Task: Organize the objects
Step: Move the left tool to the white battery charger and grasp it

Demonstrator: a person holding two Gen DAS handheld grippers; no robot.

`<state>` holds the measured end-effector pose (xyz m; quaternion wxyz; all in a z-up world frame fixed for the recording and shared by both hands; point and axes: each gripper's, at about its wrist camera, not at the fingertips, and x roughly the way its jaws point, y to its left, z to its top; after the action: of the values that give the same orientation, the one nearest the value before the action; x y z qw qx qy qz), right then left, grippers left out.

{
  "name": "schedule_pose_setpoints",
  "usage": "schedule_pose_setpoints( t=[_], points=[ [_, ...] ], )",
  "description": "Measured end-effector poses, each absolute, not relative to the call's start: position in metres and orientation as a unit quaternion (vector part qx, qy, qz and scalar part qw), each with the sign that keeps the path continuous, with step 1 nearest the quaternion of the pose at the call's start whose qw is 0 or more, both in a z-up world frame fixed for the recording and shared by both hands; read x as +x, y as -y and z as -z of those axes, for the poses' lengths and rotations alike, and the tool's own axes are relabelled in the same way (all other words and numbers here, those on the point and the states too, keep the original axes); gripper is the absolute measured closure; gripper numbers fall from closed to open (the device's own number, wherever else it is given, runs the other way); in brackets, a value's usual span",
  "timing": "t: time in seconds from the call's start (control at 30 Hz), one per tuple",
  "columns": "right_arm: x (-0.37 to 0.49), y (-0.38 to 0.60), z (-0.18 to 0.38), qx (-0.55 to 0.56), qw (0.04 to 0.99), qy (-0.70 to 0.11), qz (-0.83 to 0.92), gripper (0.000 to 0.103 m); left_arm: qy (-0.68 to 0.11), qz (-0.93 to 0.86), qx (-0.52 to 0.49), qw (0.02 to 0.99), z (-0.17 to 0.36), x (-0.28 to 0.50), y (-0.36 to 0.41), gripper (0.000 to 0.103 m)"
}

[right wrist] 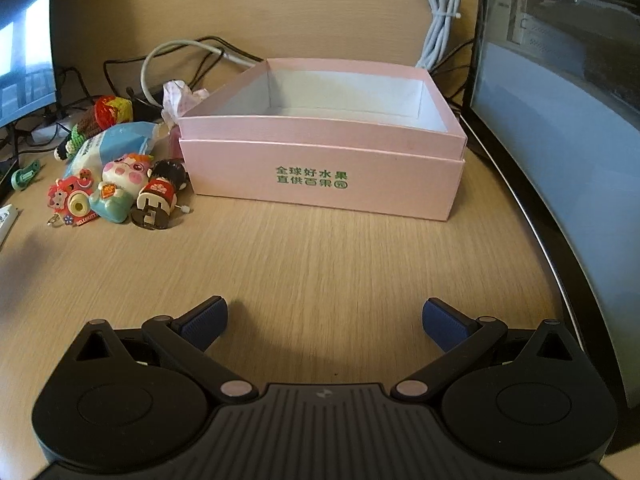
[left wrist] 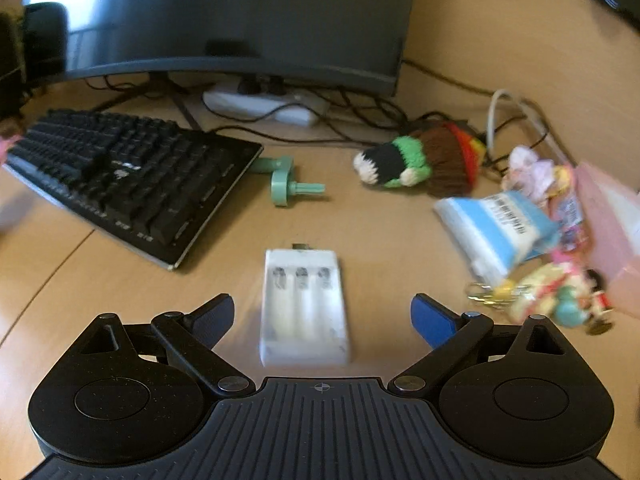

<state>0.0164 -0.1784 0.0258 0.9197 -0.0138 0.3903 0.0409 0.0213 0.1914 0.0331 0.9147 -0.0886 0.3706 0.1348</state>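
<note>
Charger [left wrist: 303,306] lying flat on the desk [left wrist: 384,232], white and boxy, straight ahead of the left gripper [left wrist: 322,318] and framed between its two blue pads, not yet touched by either. Likely light, rigid plastic with smooth, slightly slippery walls; best taken across the two long sides at mid-length, away from the open battery bays on top and the small plug stub at the far end. Left gripper spread wide, nothing held, levelled low over the desk and pointed along the charger's long axis; blur in this view, so contact with the near end hard to rule out. Right gripper [right wrist: 324,322] likewise spread wide and empty, hovering over bare desk, aimed squarely at the pink box [right wrist: 320,188] farther on. Pink box open-topped, white inside, apparently empty as far as the interior shows, well apart from the pads. Left of the box, a cluster of small toys [right wrist: 132,194]: hard little figures, probably light and awkwardly shaped, easy to knock over. Behind them a soft blue-and-white packet [right wrist: 108,142], squashy and best pinched at its middle, and a crocheted doll [left wrist: 416,160], soft and forgiving to any grip. Farther left in the left wrist view, a green plastic piece [left wrist: 286,184] beside the black keyboard [left wrist: 128,176]. Beyond all, monitor [left wrist: 224,16] and tangled cables [left wrist: 352,116] against the far wall.
</note>
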Motion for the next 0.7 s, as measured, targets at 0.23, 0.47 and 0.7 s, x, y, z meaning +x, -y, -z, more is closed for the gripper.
schedule_pose_setpoints(
  t=[0.23, 0.47, 0.7],
  points=[
    [0.013, 0.173, -0.025, 0.001, 0.918, -0.396, -0.009, 0.000, -0.388, -0.143, -0.077, 0.907, -0.019, 0.035, -0.200, 0.005],
    [0.011, 0.170, -0.023, 0.001, 0.921, -0.390, -0.003, 0.000, -0.394, -0.151, -0.059, 0.905, -0.017, 0.042, -0.195, 0.003],
    [0.010, 0.169, -0.026, -0.013, 0.914, -0.404, -0.047, 0.000, -0.379, -0.177, -0.068, 0.906, -0.022, 0.042, -0.198, 0.051]
  ],
)
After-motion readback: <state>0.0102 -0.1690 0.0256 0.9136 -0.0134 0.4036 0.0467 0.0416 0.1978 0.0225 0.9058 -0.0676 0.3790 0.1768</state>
